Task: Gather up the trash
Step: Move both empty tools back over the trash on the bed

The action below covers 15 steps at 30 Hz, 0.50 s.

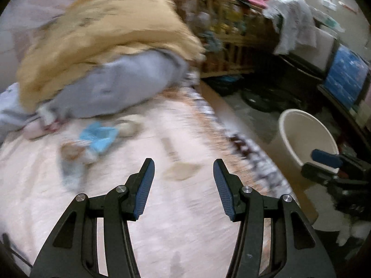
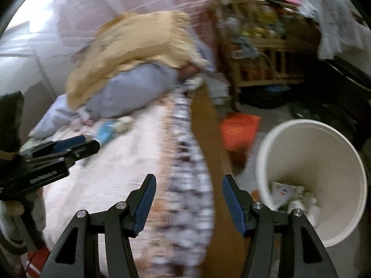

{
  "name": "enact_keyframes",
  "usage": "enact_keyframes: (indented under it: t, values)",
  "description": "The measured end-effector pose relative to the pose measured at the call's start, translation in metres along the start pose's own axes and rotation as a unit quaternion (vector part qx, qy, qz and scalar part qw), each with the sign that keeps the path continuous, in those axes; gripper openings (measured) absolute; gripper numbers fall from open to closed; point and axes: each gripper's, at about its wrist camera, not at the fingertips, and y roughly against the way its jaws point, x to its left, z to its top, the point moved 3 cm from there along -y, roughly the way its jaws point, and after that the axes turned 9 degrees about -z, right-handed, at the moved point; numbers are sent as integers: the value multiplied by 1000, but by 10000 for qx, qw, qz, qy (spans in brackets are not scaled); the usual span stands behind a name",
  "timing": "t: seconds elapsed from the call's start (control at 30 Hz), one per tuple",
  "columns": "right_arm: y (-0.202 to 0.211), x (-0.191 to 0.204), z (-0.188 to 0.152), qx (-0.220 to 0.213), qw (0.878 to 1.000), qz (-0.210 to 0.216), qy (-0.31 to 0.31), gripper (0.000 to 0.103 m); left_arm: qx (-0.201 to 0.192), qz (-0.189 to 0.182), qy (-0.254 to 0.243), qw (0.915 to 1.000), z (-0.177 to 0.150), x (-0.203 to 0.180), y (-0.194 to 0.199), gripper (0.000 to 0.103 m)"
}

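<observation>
Both wrist views look forward over the bed; both share the white bin.

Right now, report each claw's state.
Left claw: open, holding nothing, above the bed.
Right claw: open, holding nothing, beside the white bin.

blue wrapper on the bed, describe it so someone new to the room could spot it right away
Start at the bed with its pale pink cover, then find the yellow and grey bedding pile at its far end. Just in front of that pile lies the blue wrapper, crumpled, the only bright light-blue piece among the pale scraps around it.
</observation>
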Motion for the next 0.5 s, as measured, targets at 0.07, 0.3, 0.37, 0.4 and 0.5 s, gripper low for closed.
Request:
enact_keyframes:
  t: [0.07, 0.3, 0.37, 0.4, 0.5]
  values:
    - [9, 24, 2, -21, 9998, 139, 143, 63, -22, 219, 40, 9997, -8, 20, 21, 51]
    - [39, 89, -1, -98, 9966, 486, 657, 64, -140, 595, 734, 9954, -45, 105, 89, 51]
    - [46, 96, -2, -126, 9962, 504, 698, 65, -98, 634, 833, 9945, -53, 121, 98, 51]
    - [48, 100, -3, -123, 9961, 530, 696, 66, -90, 665, 848, 9941, -57, 129, 102, 51]
    - [46, 109, -2, -77, 9961, 559, 681, 67, -75, 795, 861, 9931, -67, 153, 110, 51]
